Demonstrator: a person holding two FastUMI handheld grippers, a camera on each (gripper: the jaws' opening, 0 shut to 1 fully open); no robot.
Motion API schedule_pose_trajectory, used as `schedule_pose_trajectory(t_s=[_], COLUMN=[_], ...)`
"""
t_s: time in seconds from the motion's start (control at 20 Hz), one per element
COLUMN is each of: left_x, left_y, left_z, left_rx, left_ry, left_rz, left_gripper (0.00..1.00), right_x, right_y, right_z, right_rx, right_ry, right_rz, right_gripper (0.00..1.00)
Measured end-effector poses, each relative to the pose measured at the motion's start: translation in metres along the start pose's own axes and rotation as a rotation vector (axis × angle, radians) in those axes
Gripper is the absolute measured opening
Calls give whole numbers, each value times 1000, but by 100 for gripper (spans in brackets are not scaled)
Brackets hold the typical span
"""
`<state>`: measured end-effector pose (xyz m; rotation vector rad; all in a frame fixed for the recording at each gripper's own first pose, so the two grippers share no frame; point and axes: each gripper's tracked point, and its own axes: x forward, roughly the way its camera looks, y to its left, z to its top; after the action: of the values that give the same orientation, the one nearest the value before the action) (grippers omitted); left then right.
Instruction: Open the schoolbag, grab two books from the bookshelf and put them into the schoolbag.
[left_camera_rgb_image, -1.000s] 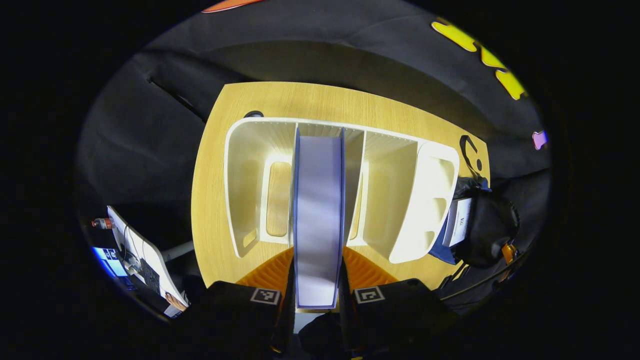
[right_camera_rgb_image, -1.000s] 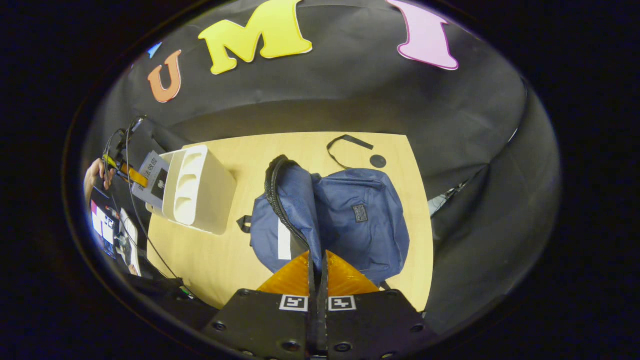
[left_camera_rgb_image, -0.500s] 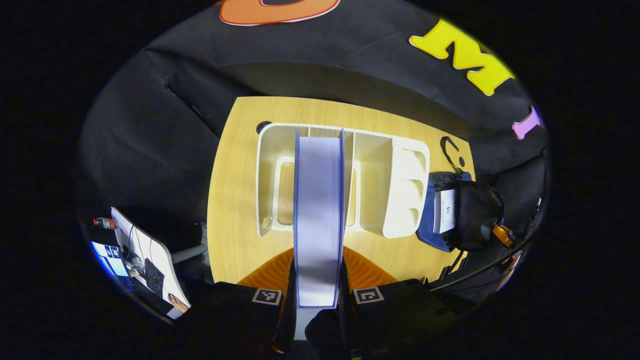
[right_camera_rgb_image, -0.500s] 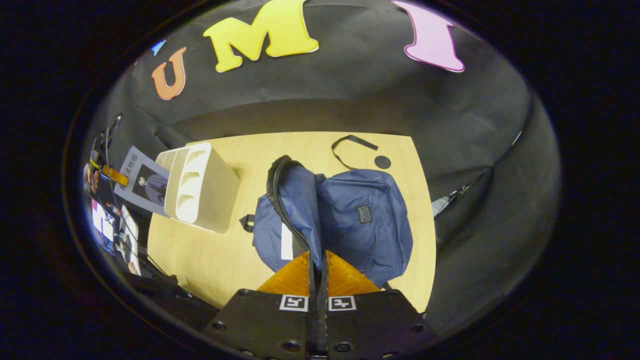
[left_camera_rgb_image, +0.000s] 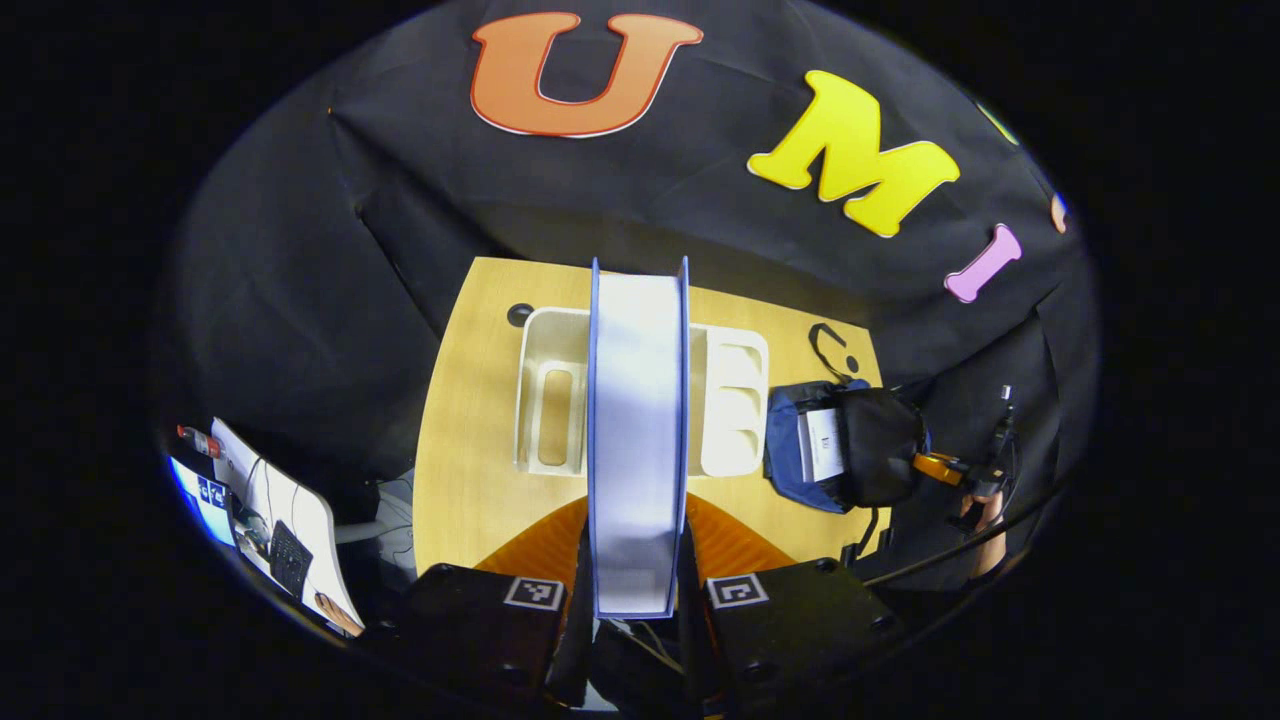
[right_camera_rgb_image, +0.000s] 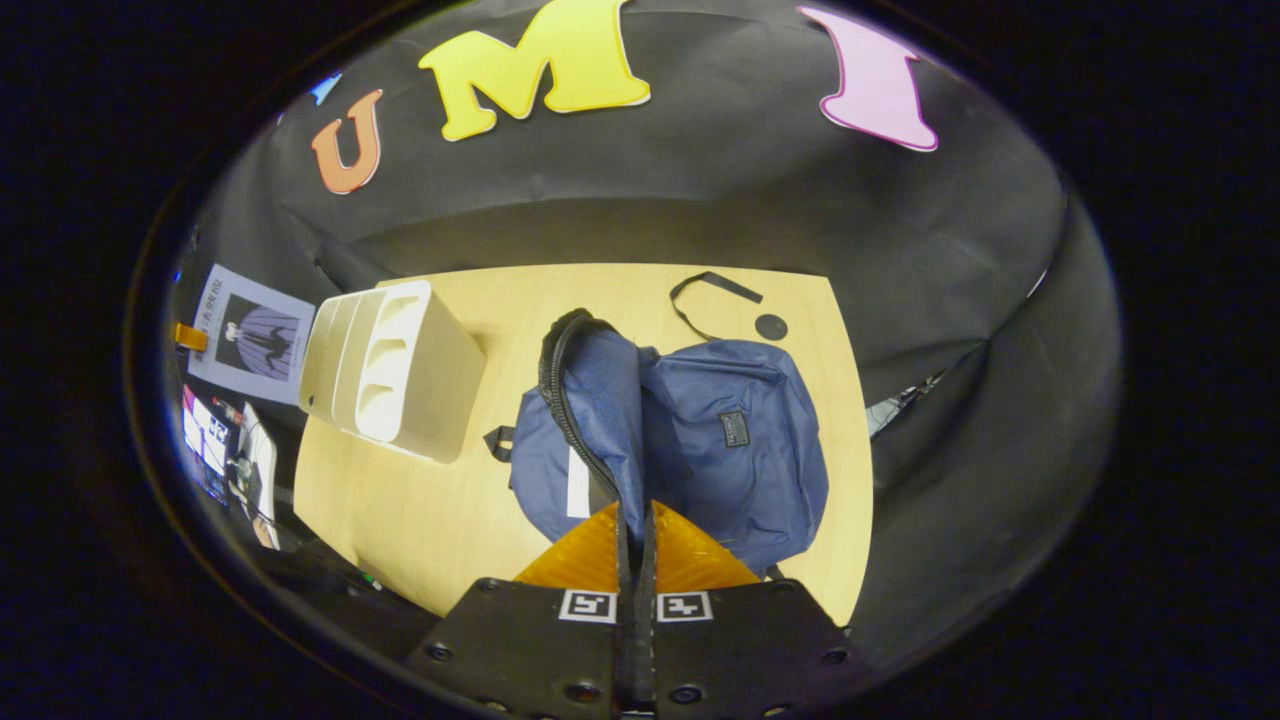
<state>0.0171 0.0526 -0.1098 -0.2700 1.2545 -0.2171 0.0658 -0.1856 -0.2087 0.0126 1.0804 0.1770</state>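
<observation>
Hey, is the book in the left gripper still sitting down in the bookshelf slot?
No: in the left gripper view the book is clamped by the left gripper, held up above the white bookshelf.

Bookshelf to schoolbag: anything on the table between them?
Nothing: in the right gripper view, bare table separates the bookshelf from the schoolbag, save the bag's small black strap loop.
</observation>
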Motion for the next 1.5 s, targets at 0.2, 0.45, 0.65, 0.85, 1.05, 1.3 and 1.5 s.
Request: schedule_pose_trajectory(t_s=[0.2,0.45,0.65,0.85,1.05,1.3,1.5], left_x=[0,6,31,64,103,162,197], left_y=[-51,-117,-172,-224,-253,-268,-287], left_z=[-13,-24,-27,-34,-60,-98,-109], left_rx=[-67,-147,-119,-108,-82,-60,-94], left_ry=[1,-4,-20,-29,-14,67,122], left_rz=[-150,-364,-468,-541,-533,-489,-513], left_gripper=[37,37,37,37,37,37,37], right_x=[1,4,5,6,8,5,0], right_y=[3,0,-5,-6,-11,-18,-20], right_z=[-1,-1,-2,-4,-4,-1,0], right_rx=[0,15,29,26,38,66,84], right_ry=[-4,-9,-9,-9,-4,-13,-16], right_rz=[8,12,13,13,10,-2,9], right_gripper=[4,2,3,3,3,3,0])
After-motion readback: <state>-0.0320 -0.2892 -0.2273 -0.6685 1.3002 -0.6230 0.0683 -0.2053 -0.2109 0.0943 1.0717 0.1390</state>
